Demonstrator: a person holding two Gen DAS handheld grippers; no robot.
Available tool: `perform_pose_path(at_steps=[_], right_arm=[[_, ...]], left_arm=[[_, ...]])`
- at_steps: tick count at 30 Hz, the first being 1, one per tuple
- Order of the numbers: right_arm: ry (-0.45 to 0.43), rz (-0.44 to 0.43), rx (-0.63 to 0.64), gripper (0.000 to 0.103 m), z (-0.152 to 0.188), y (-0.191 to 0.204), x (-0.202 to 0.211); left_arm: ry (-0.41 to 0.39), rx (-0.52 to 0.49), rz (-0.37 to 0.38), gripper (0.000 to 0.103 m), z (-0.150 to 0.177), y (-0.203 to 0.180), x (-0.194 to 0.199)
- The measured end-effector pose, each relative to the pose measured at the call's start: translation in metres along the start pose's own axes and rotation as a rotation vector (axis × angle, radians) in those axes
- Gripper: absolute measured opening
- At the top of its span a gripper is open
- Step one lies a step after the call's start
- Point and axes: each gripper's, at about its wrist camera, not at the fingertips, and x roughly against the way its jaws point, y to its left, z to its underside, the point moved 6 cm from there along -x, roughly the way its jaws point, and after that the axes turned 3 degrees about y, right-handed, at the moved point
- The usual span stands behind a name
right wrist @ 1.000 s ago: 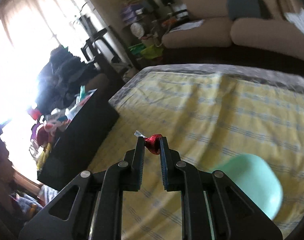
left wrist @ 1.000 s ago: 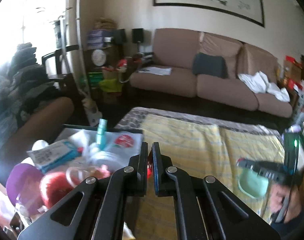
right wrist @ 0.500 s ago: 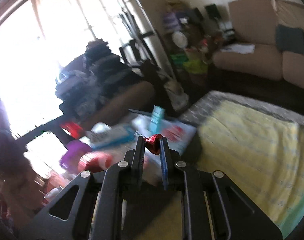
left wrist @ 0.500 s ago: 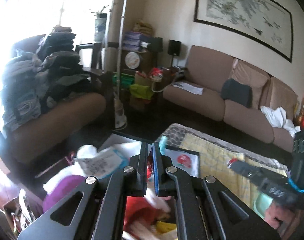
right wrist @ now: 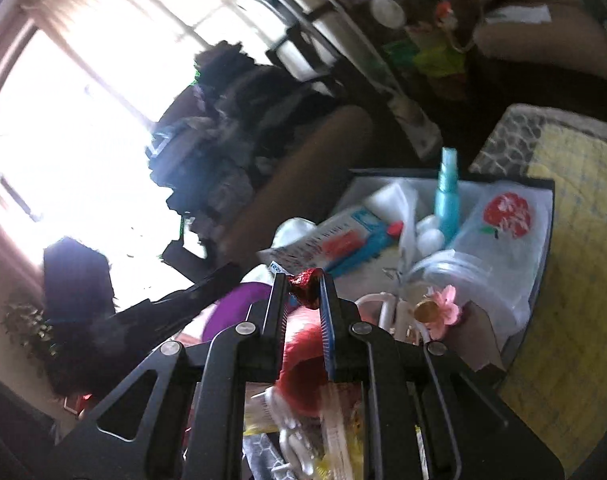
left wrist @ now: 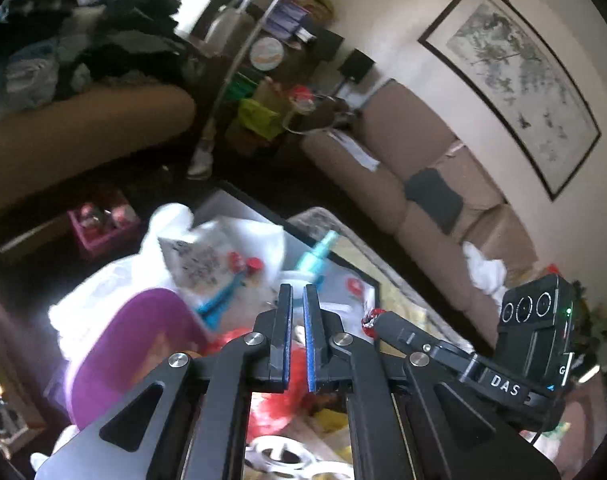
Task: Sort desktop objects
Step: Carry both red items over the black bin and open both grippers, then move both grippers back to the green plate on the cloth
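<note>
Pinching a small red foil-wrapped sweet [right wrist: 305, 286] at their very tips, the right tongs [right wrist: 303, 292] hang over a crowded black box [right wrist: 543, 216], seemingly so the sweet can drop among the things already gathered there. The left tongs [left wrist: 294, 340] sit just beside them, nearly shut with nothing between them, probably idle for now. Under both lies the jumble: a purple bowl [left wrist: 119, 344], a teal spray bottle [right wrist: 447, 196], a clear bag with a red flower print [right wrist: 503, 216]. Beyond the box, the yellow checked cloth [right wrist: 575, 240] on the tabletop looks mostly cleared.
</note>
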Motion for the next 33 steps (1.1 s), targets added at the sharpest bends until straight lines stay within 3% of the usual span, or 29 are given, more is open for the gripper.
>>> perform_pose_path(at_steps=[6, 8, 9, 10, 11, 13, 15, 16, 17, 19, 23, 27, 30, 33], right_arm=[[-0.011, 0.076, 0.008, 0.017, -0.01, -0.004, -0.008], [-0.022, 0.107, 0.038, 0.024, -0.011, -0.001, -0.004], [-0.026, 0.119, 0.047, 0.036, -0.011, 0.001, -0.001], [-0.03, 0.121, 0.056, 0.044, -0.012, 0.001, 0.001], [-0.039, 0.12, 0.068, 0.044, -0.012, 0.0, 0.008], [-0.076, 0.132, 0.082, 0.046, -0.011, -0.01, 0.031], [-0.096, 0.178, 0.089, 0.048, -0.007, -0.025, 0.059], [-0.114, 0.215, 0.089, 0.051, -0.004, -0.036, 0.077], [-0.141, 0.274, 0.089, 0.053, 0.0, -0.052, 0.102], [-0.164, 0.366, 0.079, 0.062, 0.007, -0.075, 0.138], [-0.13, 0.602, 0.036, 0.063, 0.053, -0.138, 0.221], [-0.076, 0.775, -0.147, 0.064, 0.116, -0.206, 0.286], [-0.103, 0.802, -0.287, 0.066, 0.15, -0.245, 0.319], [-0.176, 0.856, -0.404, 0.087, 0.168, -0.274, 0.339]], left_arm=[[-0.017, -0.017, -0.025, 0.003, -0.005, 0.001, 0.004], [-0.016, -0.016, -0.038, 0.005, -0.002, 0.003, 0.007], [-0.012, -0.014, -0.042, 0.007, -0.002, 0.003, 0.006], [-0.006, -0.007, -0.039, 0.017, -0.001, 0.003, 0.007], [0.006, 0.008, -0.016, 0.024, 0.0, 0.001, 0.007], [0.047, 0.054, 0.109, 0.029, 0.003, -0.006, 0.007], [0.07, 0.072, 0.177, 0.051, 0.004, -0.017, 0.01], [0.069, 0.06, 0.183, 0.07, 0.004, -0.024, 0.013], [0.063, 0.036, 0.188, 0.083, 0.006, -0.035, 0.016], [0.068, -0.024, 0.214, 0.087, 0.012, -0.061, 0.022], [0.136, -0.095, 0.288, 0.089, 0.028, -0.13, 0.025], [0.195, -0.315, 0.378, 0.101, 0.069, -0.228, 0.028], [0.25, -0.476, 0.333, 0.101, 0.115, -0.276, 0.01], [0.341, -0.566, 0.247, 0.101, 0.159, -0.297, -0.025]])
